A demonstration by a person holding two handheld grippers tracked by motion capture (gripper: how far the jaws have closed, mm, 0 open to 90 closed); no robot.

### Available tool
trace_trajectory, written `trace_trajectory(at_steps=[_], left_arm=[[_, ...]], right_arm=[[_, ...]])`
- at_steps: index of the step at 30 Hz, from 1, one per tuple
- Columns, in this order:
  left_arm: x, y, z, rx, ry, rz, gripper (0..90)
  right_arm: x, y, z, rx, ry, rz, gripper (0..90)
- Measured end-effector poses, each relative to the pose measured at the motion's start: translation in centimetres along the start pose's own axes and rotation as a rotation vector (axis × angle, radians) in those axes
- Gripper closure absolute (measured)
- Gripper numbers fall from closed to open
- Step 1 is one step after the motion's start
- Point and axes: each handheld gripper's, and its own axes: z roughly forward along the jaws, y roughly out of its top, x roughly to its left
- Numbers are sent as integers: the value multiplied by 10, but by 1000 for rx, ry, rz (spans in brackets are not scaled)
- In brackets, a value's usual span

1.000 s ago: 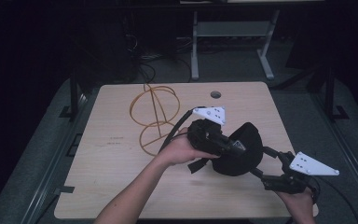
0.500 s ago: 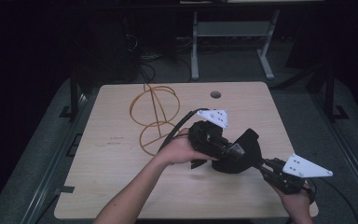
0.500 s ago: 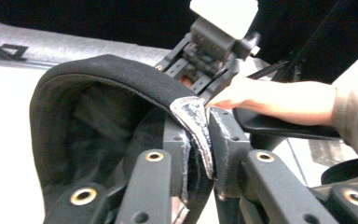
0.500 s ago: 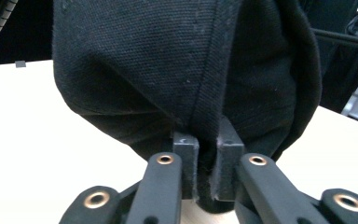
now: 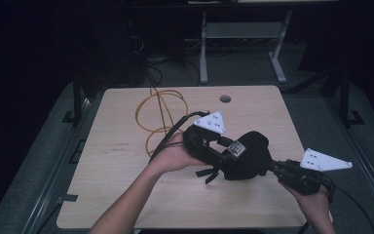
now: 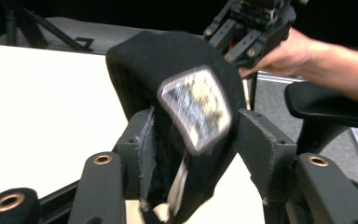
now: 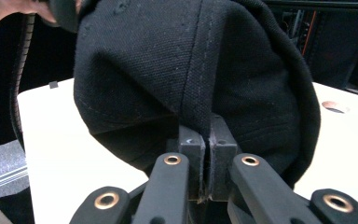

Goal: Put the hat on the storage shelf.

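Observation:
A black cap [image 5: 249, 153] hangs just above the wooden table [image 5: 126, 165], held between both grippers. My left gripper [image 5: 220, 152] comes in from the left and is shut on the cap's back edge, where a white label [image 6: 193, 105] shows between the pads [image 6: 142, 140]. From the right, my right gripper [image 5: 272, 168] pinches a seam of the cap's crown [image 7: 191, 60], and its jaws meet tightly on the fabric [image 7: 209, 140]. In the left gripper view the other gripper [image 6: 249, 32] and the hand holding it show behind the cap [image 6: 168, 60].
A loop of orange cable [image 5: 160, 114] lies on the table's far left part, beside the left gripper's black cable [image 5: 168, 136]. A round hole [image 5: 225, 99] sits near the far edge. A metal desk frame [image 5: 243, 29] stands on the floor beyond.
The cap has turned and stretched slightly between the grippers. The right gripper has drifted a little and risen slightly; the left hand has stayed nearly in place.

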Motion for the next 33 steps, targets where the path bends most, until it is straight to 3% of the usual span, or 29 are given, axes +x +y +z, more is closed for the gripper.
trace_trajectory(at_steps=[9, 13, 21, 33], left_arm=[[-3, -26, -22, -12, 58, -17, 377], [-5, -40, -27, 13, 91, -13, 364], [-12, -75, -29, 9, 143, -9, 346], [-13, -117, -19, 54, 143, -31, 305]], right_arm=[[-8, 15, -6, 24, -4, 10, 872], [-13, 23, -11, 29, -8, 6, 872], [-23, 33, -15, 57, -1, 8, 872], [-33, 55, -14, 97, 10, -1, 871]])
